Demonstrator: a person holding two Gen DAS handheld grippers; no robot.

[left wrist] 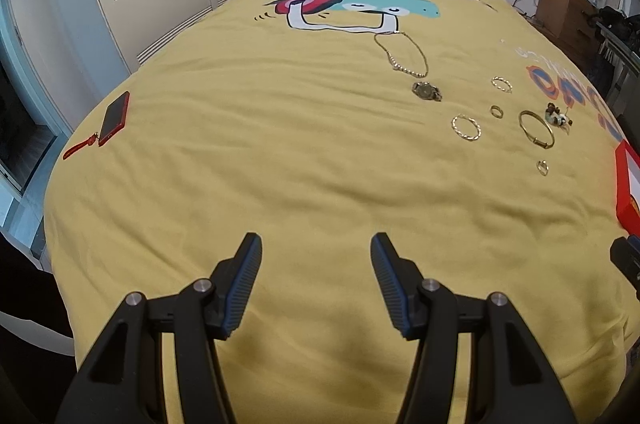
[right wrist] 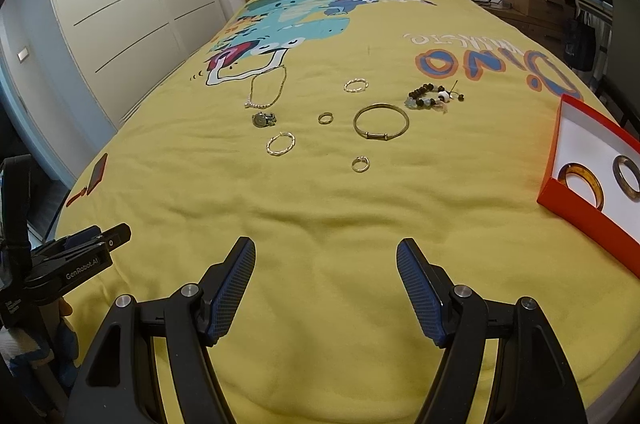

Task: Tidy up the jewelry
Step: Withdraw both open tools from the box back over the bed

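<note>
now | left gripper [right wrist: 105, 240] "genrobot.ai" | bedspread [right wrist: 400, 207] "dino" | both jaws released, empty

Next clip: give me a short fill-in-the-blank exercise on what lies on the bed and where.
1. The open red cardboard box already holds ____ amber-brown bangles.
2. The large plain gold bangle lies on the ____ bedspread.
3. The dark wooden bead bracelet lies ____ the box.
4. Both the left gripper and right gripper hold ____.

Missing words: two; yellow; outside; nothing
</note>
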